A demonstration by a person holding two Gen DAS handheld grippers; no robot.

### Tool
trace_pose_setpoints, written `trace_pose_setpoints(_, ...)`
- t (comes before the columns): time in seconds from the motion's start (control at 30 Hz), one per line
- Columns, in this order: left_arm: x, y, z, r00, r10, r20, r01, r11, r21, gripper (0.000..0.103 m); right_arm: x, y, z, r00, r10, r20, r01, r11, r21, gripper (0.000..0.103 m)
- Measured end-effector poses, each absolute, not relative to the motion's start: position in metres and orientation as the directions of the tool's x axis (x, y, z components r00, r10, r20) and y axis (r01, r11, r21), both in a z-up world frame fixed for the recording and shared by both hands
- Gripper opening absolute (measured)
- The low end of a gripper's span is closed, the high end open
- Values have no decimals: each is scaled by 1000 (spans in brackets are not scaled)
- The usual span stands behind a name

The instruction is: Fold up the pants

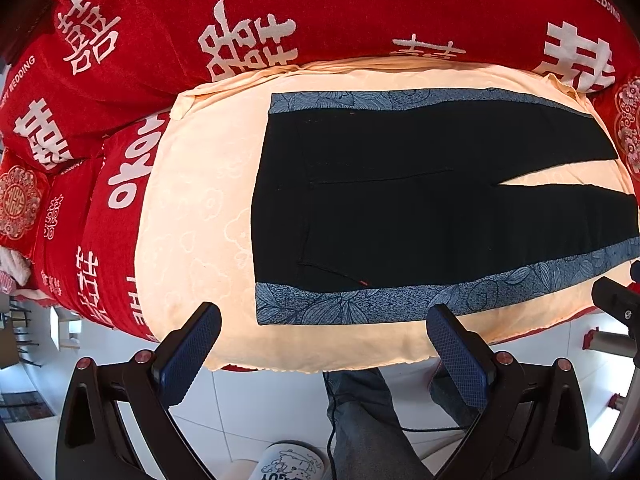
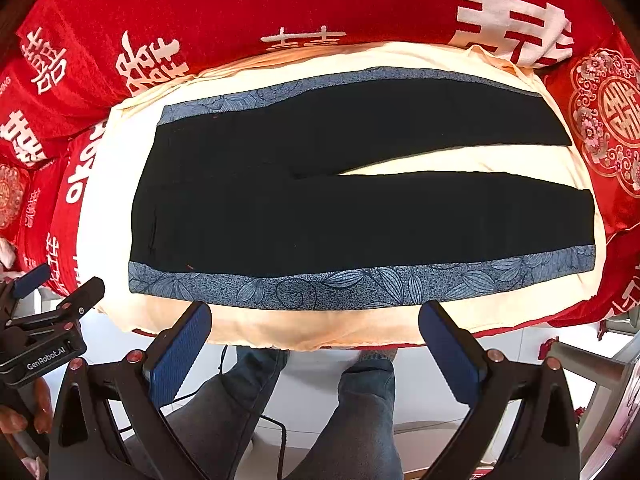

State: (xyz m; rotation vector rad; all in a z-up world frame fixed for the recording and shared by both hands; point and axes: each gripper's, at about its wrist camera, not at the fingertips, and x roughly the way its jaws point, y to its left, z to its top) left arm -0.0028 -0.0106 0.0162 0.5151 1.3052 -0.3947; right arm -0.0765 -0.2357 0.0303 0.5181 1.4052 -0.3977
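Black pants (image 1: 400,200) with blue leaf-patterned side stripes lie flat and unfolded on a cream cloth (image 1: 192,208), waistband to the left, legs to the right. They also show in the right wrist view (image 2: 320,208), legs slightly parted. My left gripper (image 1: 324,320) is open and empty, hovering at the near edge of the cloth, just short of the near blue stripe. My right gripper (image 2: 316,318) is open and empty, at the near edge below the stripe (image 2: 360,284). The left gripper's body (image 2: 44,340) shows at the left of the right wrist view.
A red blanket with white characters (image 1: 280,8) covers the bed around the cloth. The person's legs in grey jeans (image 2: 360,408) stand on a white tiled floor below. A metal frame (image 2: 600,368) stands at the right. A cable (image 1: 332,420) hangs by the legs.
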Motion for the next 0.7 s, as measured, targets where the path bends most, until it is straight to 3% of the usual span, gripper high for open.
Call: trace_pose_setpoints(0.7,-11,-29,25,261,54,-964,524,830,189,103,-86,-262,30,178,95,-979,557,810,180,103)
